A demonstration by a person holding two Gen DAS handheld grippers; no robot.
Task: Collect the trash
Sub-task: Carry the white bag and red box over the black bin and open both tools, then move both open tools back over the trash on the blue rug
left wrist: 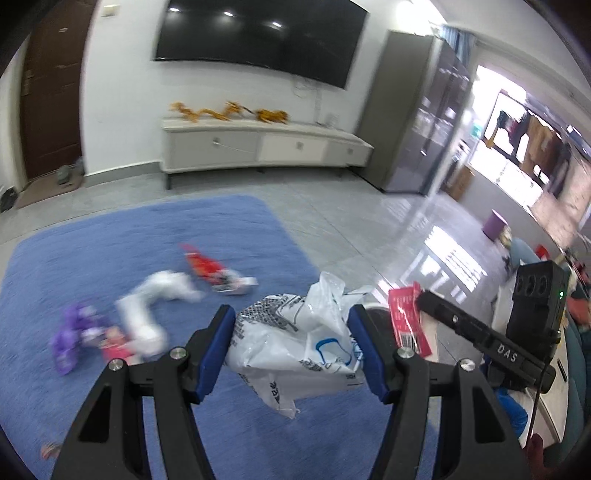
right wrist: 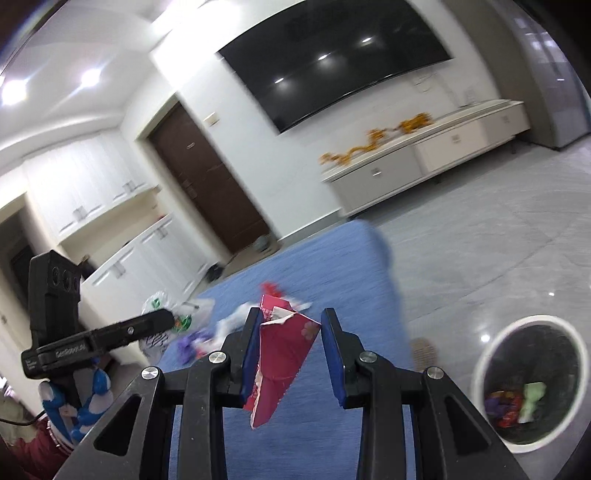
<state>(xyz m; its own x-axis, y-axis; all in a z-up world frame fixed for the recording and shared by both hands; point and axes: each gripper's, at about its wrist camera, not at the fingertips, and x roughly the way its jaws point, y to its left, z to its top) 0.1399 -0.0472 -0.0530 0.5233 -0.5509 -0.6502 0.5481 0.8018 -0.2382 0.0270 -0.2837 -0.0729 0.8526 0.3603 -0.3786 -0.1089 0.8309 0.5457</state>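
My left gripper (left wrist: 291,347) is shut on a crumpled white plastic bag (left wrist: 299,347) and holds it above the blue rug (left wrist: 110,243). My right gripper (right wrist: 291,354) holds a torn red carton (right wrist: 280,365) against its left pad; a gap shows on the right side. The red carton also shows in the left wrist view (left wrist: 406,317). On the rug lie a red wrapper (left wrist: 210,269), white crumpled paper (left wrist: 151,306) and a purple wrapper (left wrist: 74,336), all blurred. A white-rimmed trash bin (right wrist: 532,380) with wrappers inside stands on the floor at lower right of the right wrist view.
A low TV cabinet (left wrist: 258,147) stands against the far wall under a wall TV (left wrist: 258,33). A grey cabinet (left wrist: 413,110) stands to the right. Grey tile floor (left wrist: 369,221) surrounds the rug. A purple stool (left wrist: 495,223) is far right.
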